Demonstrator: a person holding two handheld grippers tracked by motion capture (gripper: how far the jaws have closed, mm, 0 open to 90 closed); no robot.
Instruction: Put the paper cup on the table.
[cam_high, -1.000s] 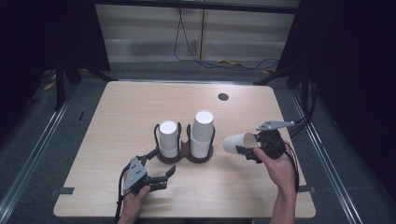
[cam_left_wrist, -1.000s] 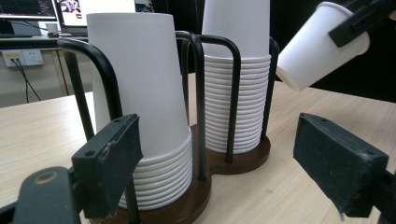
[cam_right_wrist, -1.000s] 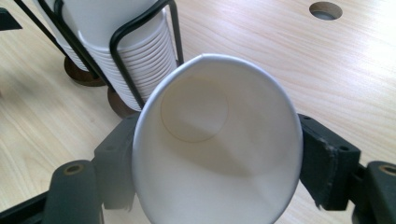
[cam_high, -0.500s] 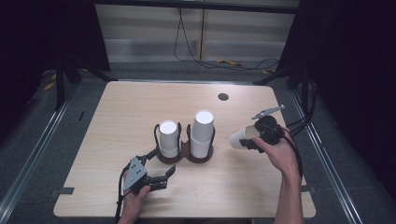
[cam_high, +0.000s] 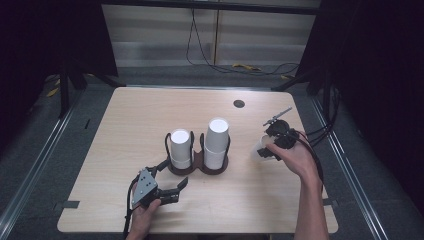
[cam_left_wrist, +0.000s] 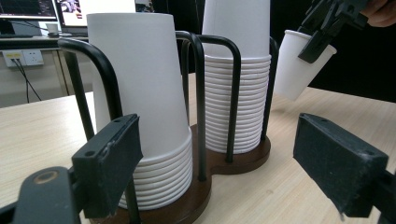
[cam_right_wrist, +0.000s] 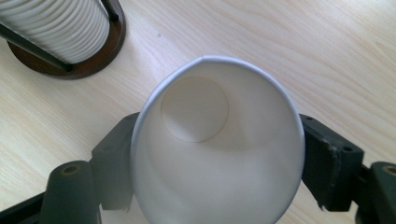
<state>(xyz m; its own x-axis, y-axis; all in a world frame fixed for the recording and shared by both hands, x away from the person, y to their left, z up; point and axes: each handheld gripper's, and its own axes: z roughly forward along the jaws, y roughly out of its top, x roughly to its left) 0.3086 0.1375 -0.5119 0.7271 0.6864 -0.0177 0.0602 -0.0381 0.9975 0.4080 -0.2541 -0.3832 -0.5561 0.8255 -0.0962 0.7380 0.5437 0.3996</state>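
High view. A single paper cup is carried by the right gripper above the surface, to the right of a two-post holder. Two inverted stacks stand in the holder: the left stack is the shorter, the right stack the taller. The cup is seen tilted, its closed end pointing down and left toward the stacks and its mouth toward the hand. The right hand is the nearer to both stacks' tops; the left gripper rests low on the surface in front of the holder, with its jaws spread and nothing between them.

Left gripper view. The two black jaws are seen wide apart at the lower corners, with the holder and both stacks straight ahead between them. The cup is seen at upper right, clear of the surface and just beside the right stack, gripped at its rim by the right gripper.

Right gripper view. The cup is pinched across its mouth, the rim being squeezed into an oval between the two jaws, which have just been easing apart while the pads remain against the wall. The cup's long axis runs away from the camera, its base farthest off. The holder's edge lies at upper left, so the stacks lie ahead and leftward of the jaws.
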